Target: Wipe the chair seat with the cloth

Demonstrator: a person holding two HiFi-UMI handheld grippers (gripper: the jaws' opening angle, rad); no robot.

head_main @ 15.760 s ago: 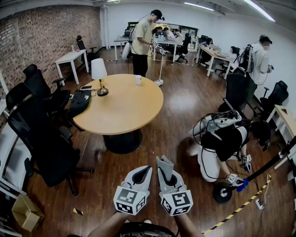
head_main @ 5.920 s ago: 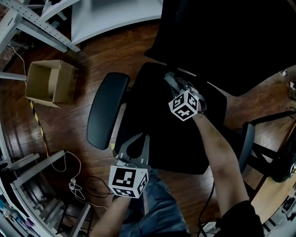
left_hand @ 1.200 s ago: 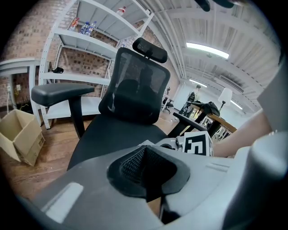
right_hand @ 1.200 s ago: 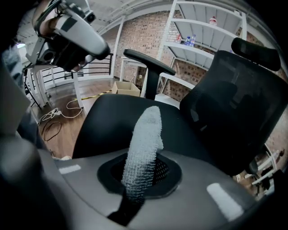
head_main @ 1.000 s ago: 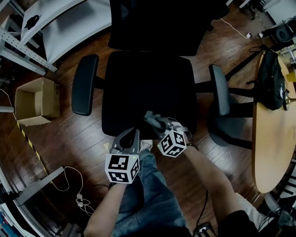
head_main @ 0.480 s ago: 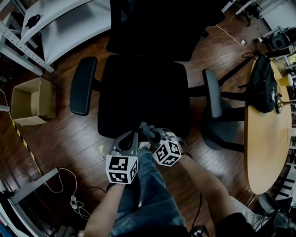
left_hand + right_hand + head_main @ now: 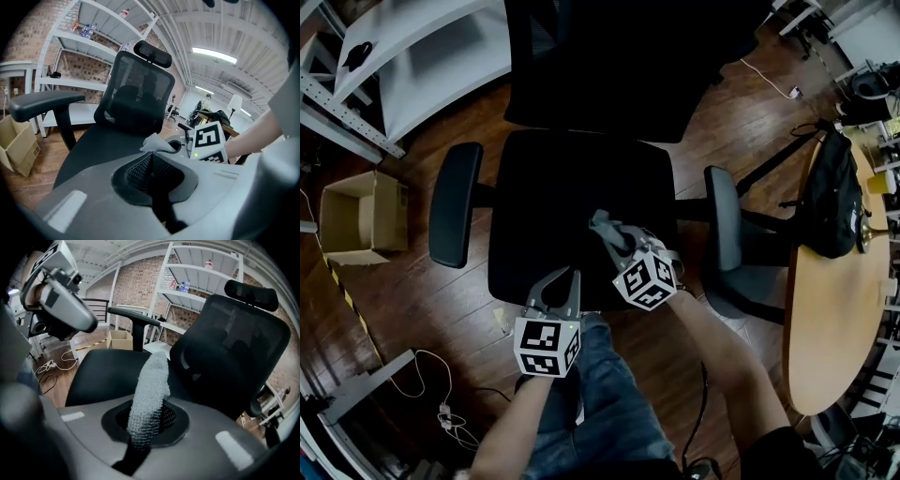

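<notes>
box (image 7: 356,217) left of chair (image 7: 553,206), table (image 7: 834,319) right

Grey tongs (image 7: 565,277) with marker cubes (image 7: 547,345), blue jeans (image 7: 600,403).

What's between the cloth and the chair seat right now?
Nothing visible. The right gripper holds the cloth over the bare seat; the left gripper sits shut at its front edge, off to one side.

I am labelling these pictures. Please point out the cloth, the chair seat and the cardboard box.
cloth (image 7: 149,390), right gripper view, middle of the strip.
chair seat (image 7: 553,206), head view, bare middle of the cushion.
cardboard box (image 7: 361,217), head view, its open inside.
</notes>
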